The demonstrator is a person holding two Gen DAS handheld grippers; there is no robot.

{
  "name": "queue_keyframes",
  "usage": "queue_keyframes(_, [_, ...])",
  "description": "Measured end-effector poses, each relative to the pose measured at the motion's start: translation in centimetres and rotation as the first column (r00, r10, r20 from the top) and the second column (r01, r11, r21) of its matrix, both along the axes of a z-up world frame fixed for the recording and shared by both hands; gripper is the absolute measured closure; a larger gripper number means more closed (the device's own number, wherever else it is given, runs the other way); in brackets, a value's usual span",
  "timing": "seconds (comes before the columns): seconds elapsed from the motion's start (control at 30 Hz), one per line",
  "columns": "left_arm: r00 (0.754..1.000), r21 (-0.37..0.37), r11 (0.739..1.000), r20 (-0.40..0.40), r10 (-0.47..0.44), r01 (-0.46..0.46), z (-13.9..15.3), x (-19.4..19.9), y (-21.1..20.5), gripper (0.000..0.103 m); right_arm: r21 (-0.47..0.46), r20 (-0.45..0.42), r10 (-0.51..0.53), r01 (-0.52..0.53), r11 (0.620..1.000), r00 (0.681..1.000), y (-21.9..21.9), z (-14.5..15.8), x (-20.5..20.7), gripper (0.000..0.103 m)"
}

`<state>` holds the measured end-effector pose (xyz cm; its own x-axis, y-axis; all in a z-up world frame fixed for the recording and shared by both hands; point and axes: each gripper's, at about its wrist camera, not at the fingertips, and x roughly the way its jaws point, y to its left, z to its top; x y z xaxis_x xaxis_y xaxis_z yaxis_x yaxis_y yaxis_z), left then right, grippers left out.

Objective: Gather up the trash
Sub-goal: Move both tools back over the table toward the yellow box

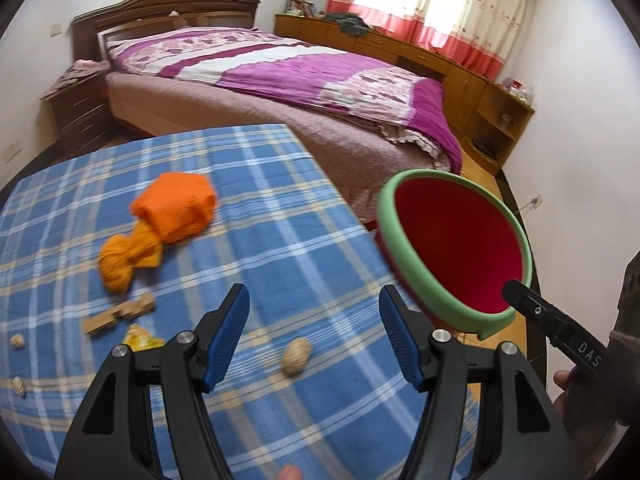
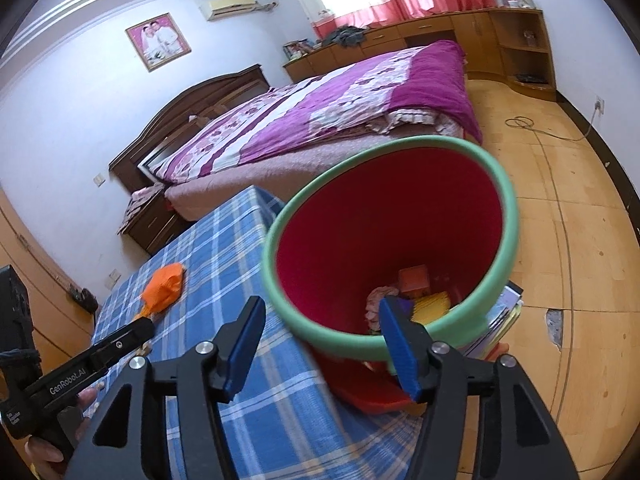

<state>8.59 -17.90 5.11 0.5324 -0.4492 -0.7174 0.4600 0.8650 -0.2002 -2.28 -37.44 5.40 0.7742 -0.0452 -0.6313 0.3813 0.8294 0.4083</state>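
Both our grippers, left gripper [image 1: 314, 336] and right gripper [image 2: 322, 344], gaped empty; bin [image 2: 508, 216] waited beside the table [image 1: 280, 208] for scraps like the shell [image 1: 297, 356]

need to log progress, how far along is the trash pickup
Partly done. The bin already holds a few scraps. Both the left gripper and the right gripper are open and carry nothing. Still on the table: orange cloth, wood piece, yellow wrapper, twine ball and small shells.
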Motion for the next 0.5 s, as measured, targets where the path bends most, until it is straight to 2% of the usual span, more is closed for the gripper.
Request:
queue_keyframes(0.17, [0.999, 0.012, 0.999, 0.004, 0.051, -0.051, -0.1, -0.1, 2.8, 0.035, -0.005, -0.012, 0.030, -0.030, 1.000, 0.999, 2.2, 0.2, 0.6, 0.035])
queue_keyframes(0.3, [0.995, 0.019, 0.995, 0.008, 0.098, -0.099, -0.3, -0.1, 4.8, 0.027, -0.010, -0.023, 0.056, -0.057, 0.998, 0.998, 3.9, 0.1, 1.1, 0.029])
queue_keyframes(0.5, [0.989, 0.034, 0.989, 0.015, 0.145, -0.145, -0.9, -0.1, 7.1, 0.023, -0.018, -0.047, 0.092, -0.093, 0.996, 0.995, 6.0, -0.3, 1.9, 0.028])
